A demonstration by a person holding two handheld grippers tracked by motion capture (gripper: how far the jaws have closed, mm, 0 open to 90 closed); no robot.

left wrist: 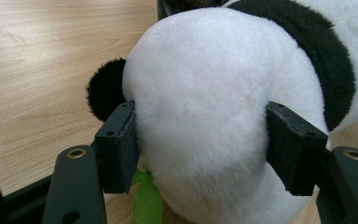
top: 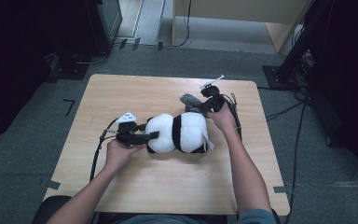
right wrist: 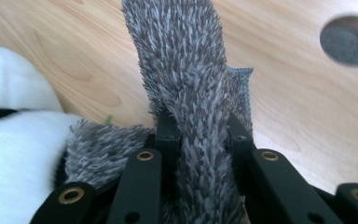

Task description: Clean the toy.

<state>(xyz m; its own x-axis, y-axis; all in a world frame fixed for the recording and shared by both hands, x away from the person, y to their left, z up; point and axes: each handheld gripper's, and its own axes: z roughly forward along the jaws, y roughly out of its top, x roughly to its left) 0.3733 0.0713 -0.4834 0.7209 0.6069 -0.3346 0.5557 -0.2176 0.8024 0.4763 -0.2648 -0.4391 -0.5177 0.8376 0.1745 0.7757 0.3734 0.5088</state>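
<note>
A black-and-white panda plush (top: pixel 179 132) lies on its side in the middle of the wooden table (top: pixel 121 93). My left gripper (top: pixel 151 135) comes in from the left, and its jaws press into both sides of the plush's round white end (left wrist: pixel 205 93). A black tuft (left wrist: pixel 105 88) sticks out beside the left jaw. My right gripper (top: pixel 204 106) is just behind the plush, shut on a strip of grey shaggy cloth (right wrist: pixel 182 60) that rises between its jaws. In the high view the cloth (top: pixel 189 100) rests on the table by the plush's back.
A green tag (left wrist: pixel 148 200) hangs under the plush. A round cable hole (right wrist: pixel 349 39) is cut into the table near the right gripper. Cables trail off the table's right side (top: pixel 289 109). Bare wood lies to the left and at the front.
</note>
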